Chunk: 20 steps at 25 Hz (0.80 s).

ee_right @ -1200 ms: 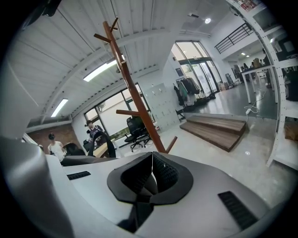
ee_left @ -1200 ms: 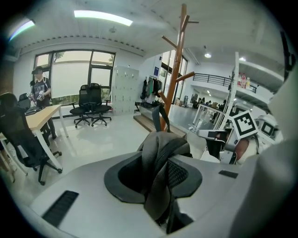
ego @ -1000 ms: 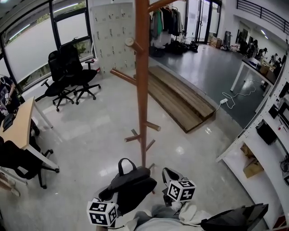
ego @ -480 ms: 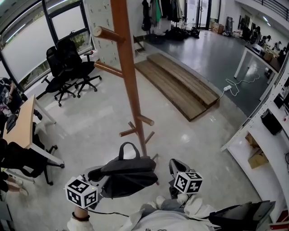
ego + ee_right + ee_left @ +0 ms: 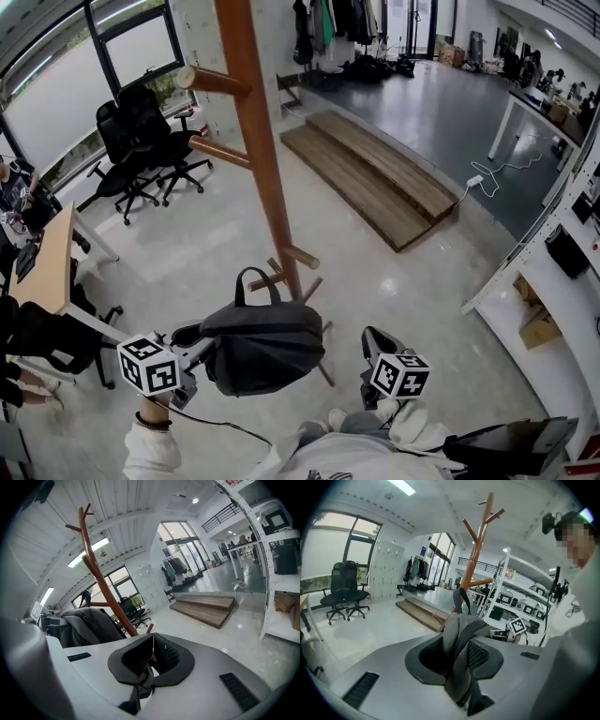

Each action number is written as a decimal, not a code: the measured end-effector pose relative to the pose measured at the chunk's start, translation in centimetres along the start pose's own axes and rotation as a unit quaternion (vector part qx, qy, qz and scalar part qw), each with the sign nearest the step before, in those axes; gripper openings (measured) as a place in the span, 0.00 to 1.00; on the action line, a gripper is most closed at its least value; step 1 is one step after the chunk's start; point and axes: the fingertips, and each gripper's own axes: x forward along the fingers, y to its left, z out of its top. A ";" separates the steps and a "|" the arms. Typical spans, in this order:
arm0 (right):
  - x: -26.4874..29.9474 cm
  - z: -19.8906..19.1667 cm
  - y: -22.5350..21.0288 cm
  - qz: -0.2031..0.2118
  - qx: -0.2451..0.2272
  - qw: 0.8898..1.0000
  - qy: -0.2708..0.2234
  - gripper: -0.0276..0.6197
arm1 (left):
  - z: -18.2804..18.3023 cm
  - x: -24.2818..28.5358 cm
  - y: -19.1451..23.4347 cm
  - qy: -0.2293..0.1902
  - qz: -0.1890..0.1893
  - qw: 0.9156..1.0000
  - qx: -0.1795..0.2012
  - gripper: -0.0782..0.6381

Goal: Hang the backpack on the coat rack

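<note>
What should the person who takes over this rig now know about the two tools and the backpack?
Left tool: shut on the mesh strap, carrying the backpack.
Right tool: shut, nothing in it, apart from the backpack.
Backpack: held in front of the lower part of the coat rack, on no peg; its top handle is free.
Done: backpack picked up.
Left: probably raise it to a peg, hook the top handle, release.

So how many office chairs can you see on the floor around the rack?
3. One office chair and a second stand side by side by the window; a third is at the desk, far left. Others may be hidden.
</note>
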 end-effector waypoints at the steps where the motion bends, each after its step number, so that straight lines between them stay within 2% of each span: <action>1: 0.1 0.0 0.0 -0.002 0.000 1.000 0.000 0.06 | 0.0 0.2 0.2 0.000 -0.005 1.000 0.002 0.24; 11: 0.8 -0.3 -0.3 -0.008 -0.006 1.000 0.007 0.06 | -1.0 2.5 2.8 -0.002 -0.018 0.999 -0.027 0.24; 20: 1.2 -0.2 0.1 -0.008 -0.011 1.000 0.009 0.06 | -2.0 4.4 2.9 0.007 -0.038 0.999 -0.023 0.24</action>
